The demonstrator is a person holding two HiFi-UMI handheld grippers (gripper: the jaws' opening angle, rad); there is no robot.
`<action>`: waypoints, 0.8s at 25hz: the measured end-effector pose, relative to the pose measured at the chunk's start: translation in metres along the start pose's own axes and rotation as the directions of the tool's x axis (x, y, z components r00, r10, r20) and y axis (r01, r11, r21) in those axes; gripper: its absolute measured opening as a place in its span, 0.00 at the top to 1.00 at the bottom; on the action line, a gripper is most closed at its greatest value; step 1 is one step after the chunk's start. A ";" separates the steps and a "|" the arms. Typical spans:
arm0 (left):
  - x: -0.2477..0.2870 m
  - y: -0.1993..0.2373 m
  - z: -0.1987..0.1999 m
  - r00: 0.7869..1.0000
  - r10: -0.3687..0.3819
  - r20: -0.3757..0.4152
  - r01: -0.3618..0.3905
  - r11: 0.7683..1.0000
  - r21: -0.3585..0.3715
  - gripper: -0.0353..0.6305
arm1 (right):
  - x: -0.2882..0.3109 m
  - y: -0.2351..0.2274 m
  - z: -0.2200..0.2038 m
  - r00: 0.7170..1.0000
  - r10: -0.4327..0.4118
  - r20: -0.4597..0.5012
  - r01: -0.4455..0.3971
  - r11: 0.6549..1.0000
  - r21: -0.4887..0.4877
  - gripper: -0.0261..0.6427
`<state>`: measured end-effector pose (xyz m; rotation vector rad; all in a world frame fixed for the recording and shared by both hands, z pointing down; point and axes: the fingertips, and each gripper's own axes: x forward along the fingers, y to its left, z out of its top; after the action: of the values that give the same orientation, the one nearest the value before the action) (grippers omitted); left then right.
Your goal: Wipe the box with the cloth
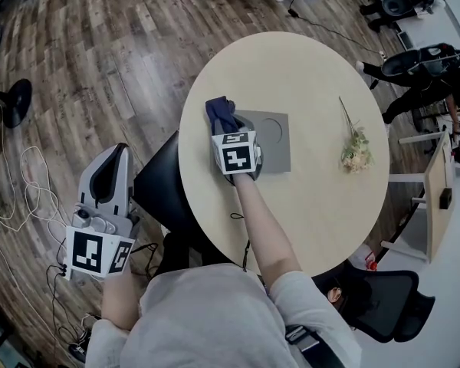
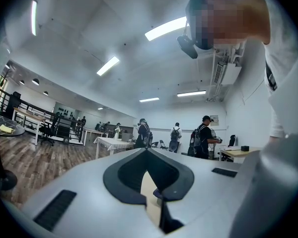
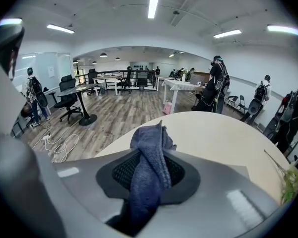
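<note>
One claw, the right (image 3: 150, 168), clamps the dark blue cloth (image 1: 221, 113) at the grey box's (image 1: 274, 142) ten-o'clock corner, most of its top seemingly unwiped; the left claw (image 2: 149, 180), jaws together and empty, hangs off the table (image 1: 307, 75).

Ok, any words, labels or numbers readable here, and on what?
No readable text anywhere.
Box: only a plain circle, no print.
On the cube of the left gripper and the cube of the right gripper: square patterns, no letters.
Wall notice: too small to read.
</note>
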<state>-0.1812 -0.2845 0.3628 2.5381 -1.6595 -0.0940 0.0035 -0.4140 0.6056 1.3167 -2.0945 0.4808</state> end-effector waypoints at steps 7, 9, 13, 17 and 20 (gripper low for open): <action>0.010 -0.011 -0.001 1.000 -0.021 -0.008 0.021 1.000 0.006 0.94 | -0.008 -0.043 -0.012 0.997 -0.072 -0.020 0.072 0.997 0.005 0.84; 0.013 -0.015 -0.002 0.999 -0.030 -0.011 0.030 1.000 0.005 0.94 | -0.010 -0.055 -0.017 0.997 -0.078 -0.024 0.079 0.997 0.016 0.84; 0.020 -0.024 -0.002 0.999 -0.049 -0.015 0.049 0.999 0.008 0.94 | -0.018 -0.077 -0.021 0.993 -0.113 -0.024 0.115 0.992 0.052 0.84; 0.024 -0.029 -0.001 0.998 -0.057 -0.013 0.057 0.998 0.011 0.94 | -0.026 -0.110 -0.029 0.984 -0.175 -0.032 0.177 0.982 0.066 0.84; 0.026 -0.031 -0.002 0.998 -0.057 -0.014 0.057 0.998 0.008 0.94 | -0.033 -0.132 -0.040 0.976 -0.211 -0.048 0.214 0.975 0.056 0.84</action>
<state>-0.1423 -0.2955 0.3611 2.5862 -1.5863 -0.0748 0.1444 -0.4265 0.6115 1.5326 -1.8910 0.4786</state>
